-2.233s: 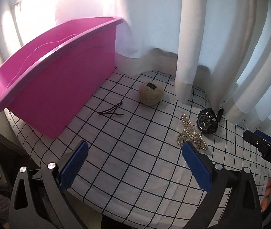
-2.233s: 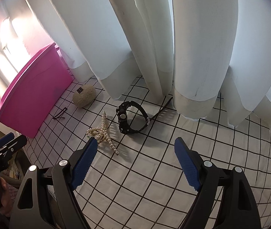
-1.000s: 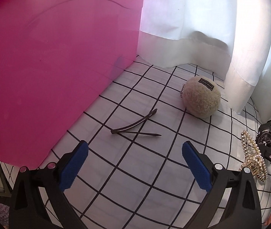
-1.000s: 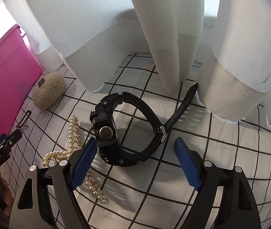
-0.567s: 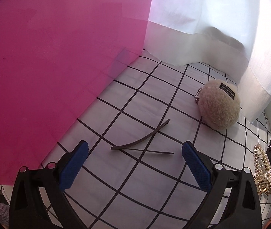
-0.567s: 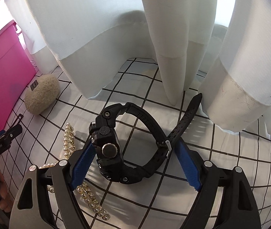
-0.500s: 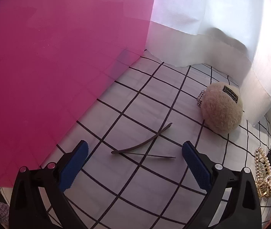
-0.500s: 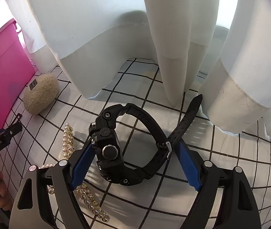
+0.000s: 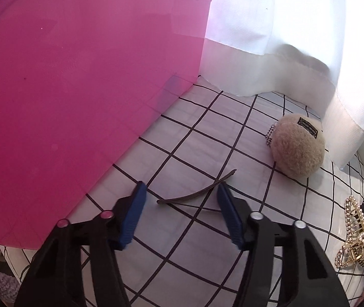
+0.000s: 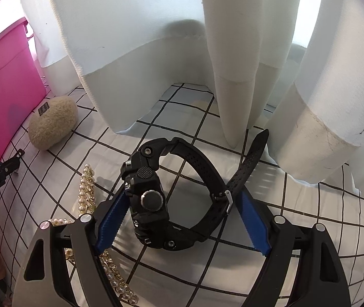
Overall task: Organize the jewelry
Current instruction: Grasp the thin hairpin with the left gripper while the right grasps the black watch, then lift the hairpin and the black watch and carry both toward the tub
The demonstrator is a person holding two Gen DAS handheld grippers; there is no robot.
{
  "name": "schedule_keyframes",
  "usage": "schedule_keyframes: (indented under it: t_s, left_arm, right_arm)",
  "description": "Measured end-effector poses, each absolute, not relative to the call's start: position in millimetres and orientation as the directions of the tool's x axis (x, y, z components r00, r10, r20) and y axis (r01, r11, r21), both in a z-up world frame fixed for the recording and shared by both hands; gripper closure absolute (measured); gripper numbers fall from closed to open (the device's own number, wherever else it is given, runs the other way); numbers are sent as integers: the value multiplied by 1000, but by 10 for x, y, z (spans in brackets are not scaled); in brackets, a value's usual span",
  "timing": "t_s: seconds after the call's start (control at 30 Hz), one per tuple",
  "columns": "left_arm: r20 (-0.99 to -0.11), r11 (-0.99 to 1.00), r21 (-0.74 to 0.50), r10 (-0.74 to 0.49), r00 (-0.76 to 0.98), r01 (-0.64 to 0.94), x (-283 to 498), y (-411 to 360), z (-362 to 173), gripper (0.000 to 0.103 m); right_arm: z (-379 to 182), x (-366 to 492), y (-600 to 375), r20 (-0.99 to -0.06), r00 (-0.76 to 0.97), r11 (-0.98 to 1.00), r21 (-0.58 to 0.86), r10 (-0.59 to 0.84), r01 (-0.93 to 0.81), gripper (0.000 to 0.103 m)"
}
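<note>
Both wrist cameras looked low and close over the desk (image 9: 207, 138); both showed the plush keychain (image 9: 297, 151) and pink bin (image 10: 0, 81).

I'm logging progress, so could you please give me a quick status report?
Left hand-held gripper open around thin dark hair clip. Right hand-held gripper open around black rubber wristwatch. Nothing gripped; pearl hair claw beside watch.

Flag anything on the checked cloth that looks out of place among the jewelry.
The fuzzy beige plush ball with a bead chain, lying near the white curtain, is a keychain toy rather than jewelry. The thin dark hair clip, black sport watch and pearl hair claw clip look ordinary.
</note>
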State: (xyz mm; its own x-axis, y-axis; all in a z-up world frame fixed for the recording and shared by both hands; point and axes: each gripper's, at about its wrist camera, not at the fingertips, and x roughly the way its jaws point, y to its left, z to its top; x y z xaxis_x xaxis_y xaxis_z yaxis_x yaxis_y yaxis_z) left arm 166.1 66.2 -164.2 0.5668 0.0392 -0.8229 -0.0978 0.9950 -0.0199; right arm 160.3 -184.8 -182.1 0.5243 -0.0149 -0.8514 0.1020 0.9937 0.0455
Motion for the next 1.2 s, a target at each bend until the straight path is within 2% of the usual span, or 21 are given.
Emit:
schedule_keyframes:
  t_s: [0.07, 0.4, 0.47, 0.5, 0.53, 0.87, 1.0, 1.2]
  left_arm:
    - [-821, 996, -12, 41, 569, -90, 1634, 647, -1637, 63]
    - [-816, 998, -40, 1, 578, -58, 1350, 754, -1502, 71]
    - [-807, 998, -41, -2, 590, -52, 1311, 752, -1456, 76]
    - [-804, 998, -45, -10, 595, -44, 1300, 745, -1433, 95]
    - [-806, 998, -43, -13, 592, -37, 1288, 733, -1432, 99]
    - [-815, 1000, -4, -8, 579, 9, 1419, 649, -1544, 100]
    - [-821, 998, 18, -21, 571, 62, 1507, 563, -1595, 98]
    - [-806, 992, 96, 26, 591, 87, 1542, 471, -1644, 94]
  right_arm:
    - [-1816, 1567, -1839, -848, 530, 994, 48, -11, 98, 28]
    - [-1732, 1334, -1913, -824, 565, 990, 104, 33, 94, 30]
    - [-1717, 1293, -1942, -821, 570, 988, 118, 44, 94, 30]
    - [-1716, 1290, -1967, -820, 571, 988, 124, 49, 93, 30]
    - [-1706, 1256, -2015, -818, 573, 988, 127, 53, 90, 30]
    - [-1709, 1234, -2003, -817, 572, 987, 139, 66, 84, 30]
    - [-1666, 1201, -2071, -817, 572, 986, 144, 70, 86, 30]
    - [-1663, 1210, -2061, -818, 571, 986, 144, 71, 85, 30]
